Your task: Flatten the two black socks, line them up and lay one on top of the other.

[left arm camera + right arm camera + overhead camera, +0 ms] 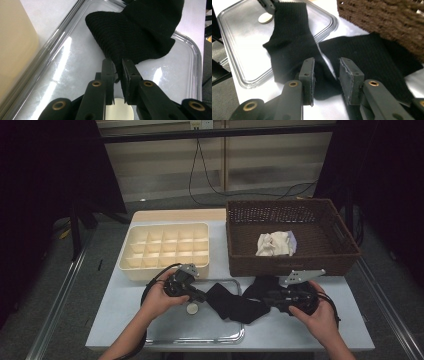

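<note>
The step in hand looks like laying out or folding a black ribbed knit sock (235, 302) on the shallow clear plastic tray (165, 332) at the front of the table, probably on its way to the cream plastic organiser box with its grid of small compartments (131, 262) just behind the tray.

The left gripper (118, 68) has its jaws pressed together on one edge of the sock, pinching a fold of the knit between the pads just above the tray floor. The right gripper (326, 75) stands with its jaws spread, the sock's other end lying under and between them but not pressed by either pad (nothing is gripped there). A flat round cream disc (192, 308) lies on the tray just beside the left gripper.

The sock stretches from the tray out over its right rim onto the pale table, its far end reaching close to the front wall of the dark brown woven wicker basket (345, 235). It is limp, slightly twisted in the middle and bunched where the left jaws hold it; in the right gripper view a second dark panel lies beside the first, and I cannot tell whether that is the same sock doubled over or its mate.

The next move likely calls for the right gripper to settle on a fresh hold, low enough to catch the thin fabric, while the left keeps its pinch as the anchor.
</note>
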{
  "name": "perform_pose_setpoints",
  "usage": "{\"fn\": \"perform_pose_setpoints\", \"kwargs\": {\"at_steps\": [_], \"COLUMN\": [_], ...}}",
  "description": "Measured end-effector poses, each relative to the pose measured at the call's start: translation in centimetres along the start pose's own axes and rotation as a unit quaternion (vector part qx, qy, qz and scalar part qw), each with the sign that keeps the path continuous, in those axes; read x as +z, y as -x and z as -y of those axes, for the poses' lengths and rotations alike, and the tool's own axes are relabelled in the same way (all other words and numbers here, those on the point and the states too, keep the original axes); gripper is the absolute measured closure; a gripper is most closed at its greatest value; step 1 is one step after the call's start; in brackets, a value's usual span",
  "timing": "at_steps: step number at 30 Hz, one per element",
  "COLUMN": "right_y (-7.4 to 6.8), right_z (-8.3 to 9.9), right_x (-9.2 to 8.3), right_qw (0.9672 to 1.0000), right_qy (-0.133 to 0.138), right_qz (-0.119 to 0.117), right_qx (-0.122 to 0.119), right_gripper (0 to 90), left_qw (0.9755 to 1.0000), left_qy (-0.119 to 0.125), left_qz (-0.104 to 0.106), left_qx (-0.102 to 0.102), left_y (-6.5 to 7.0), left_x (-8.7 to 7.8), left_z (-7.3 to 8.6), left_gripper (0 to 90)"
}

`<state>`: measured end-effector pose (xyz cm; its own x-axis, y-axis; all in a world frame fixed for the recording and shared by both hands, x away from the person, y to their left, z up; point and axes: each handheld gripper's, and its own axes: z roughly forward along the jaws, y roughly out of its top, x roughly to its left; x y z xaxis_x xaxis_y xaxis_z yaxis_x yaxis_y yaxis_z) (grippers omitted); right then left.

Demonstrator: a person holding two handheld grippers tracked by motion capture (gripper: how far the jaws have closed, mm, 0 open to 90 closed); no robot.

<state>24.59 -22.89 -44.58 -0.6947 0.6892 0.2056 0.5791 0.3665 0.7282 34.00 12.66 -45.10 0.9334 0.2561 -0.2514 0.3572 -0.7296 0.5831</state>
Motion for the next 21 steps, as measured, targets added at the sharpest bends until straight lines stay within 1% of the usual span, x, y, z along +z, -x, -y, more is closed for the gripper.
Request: {"fn": "perform_pose_setpoints", "kwargs": {"at_steps": [2,3,5,6,7,8,9,10,11,12,13,14,16,17,18,19,21], "right_y": [0.1,0.2,0.3,0.3,0.3,0.2,0.2,0.1,0.0,-0.1,-0.2,-0.3,-0.5,-0.6,-0.8,-0.9,-1.2], "right_z": [-0.5,-0.7,-1.2,-1.3,-1.6,-1.7,-1.9,-2.0,-2.2,-2.3,-2.4,-2.5,-2.5,-2.4,-2.2,-1.9,-1.5], "right_x": [0.1,0.3,0.6,0.8,1.2,1.4,1.7,2.0,2.3,2.5,2.7,2.9,3.4,3.7,4.0,4.5,4.9], "right_qw": [1.0000,1.0000,1.0000,1.0000,1.0000,1.0000,1.0000,1.0000,0.9999,0.9999,0.9999,0.9999,0.9998,0.9997,0.9996,0.9994,0.9991], "right_qy": [0.000,0.001,0.000,-0.001,0.001,0.000,-0.002,-0.004,-0.002,-0.004,-0.005,-0.008,-0.013,-0.017,-0.021,-0.024,-0.033], "right_qz": [0.002,0.000,0.000,0.000,-0.003,-0.005,-0.006,-0.007,-0.009,-0.009,-0.012,-0.013,-0.017,-0.018,-0.020,-0.023,-0.024], "right_qx": [0.003,0.002,0.004,0.005,0.006,0.005,0.002,0.003,0.003,0.002,0.001,0.001,-0.001,-0.003,-0.005,-0.009,-0.010], "right_gripper": [64.3,63.9,63.7,63.6,63.6,63.8,63.8,63.8,63.9,64.4,65.1,66.0,69.3,70.3,72.2,75.8,79.0], "left_qw": [1.0000,1.0000,1.0000,1.0000,1.0000,1.0000,1.0000,1.0000,1.0000,1.0000,1.0000,0.9999,0.9999,1.0000,0.9999,0.9999,0.9998], "left_qy": [0.001,0.005,0.003,0.001,-0.003,-0.001,-0.006,0.002,-0.005,-0.004,-0.006,0.005,0.005,0.003,0.005,0.002,0.009], "left_qz": [0.000,0.002,0.003,0.002,-0.005,-0.001,-0.004,0.004,-0.003,-0.003,-0.004,0.005,0.005,0.005,0.006,0.002,0.009], "left_qx": [0.000,-0.004,-0.006,-0.004,-0.005,-0.006,-0.006,-0.008,-0.006,-0.006,-0.006,-0.009,-0.008,-0.004,-0.010,-0.010,-0.017], "left_y": [0.0,0.0,0.1,0.1,0.2,0.2,0.2,0.2,0.2,0.2,0.2,0.1,0.0,0.0,0.0,0.0,0.0], "left_x": [0.0,0.1,0.1,0.2,0.2,0.3,0.3,0.4,0.3,0.2,0.2,0.3,0.3,0.3,0.3,0.2,0.2], "left_z": [0.0,0.0,0.0,-0.1,-0.1,-0.1,-0.1,0.0,-0.1,-0.1,-0.1,0.0,0.0,0.0,0.0,0.0,0.1], "left_gripper": [81.5,81.5,81.5,81.5,81.2,81.2,81.2,81.2,81.2,81.2,81.2,81.0,80.1,79.8,79.4,78.5,75.6]}}
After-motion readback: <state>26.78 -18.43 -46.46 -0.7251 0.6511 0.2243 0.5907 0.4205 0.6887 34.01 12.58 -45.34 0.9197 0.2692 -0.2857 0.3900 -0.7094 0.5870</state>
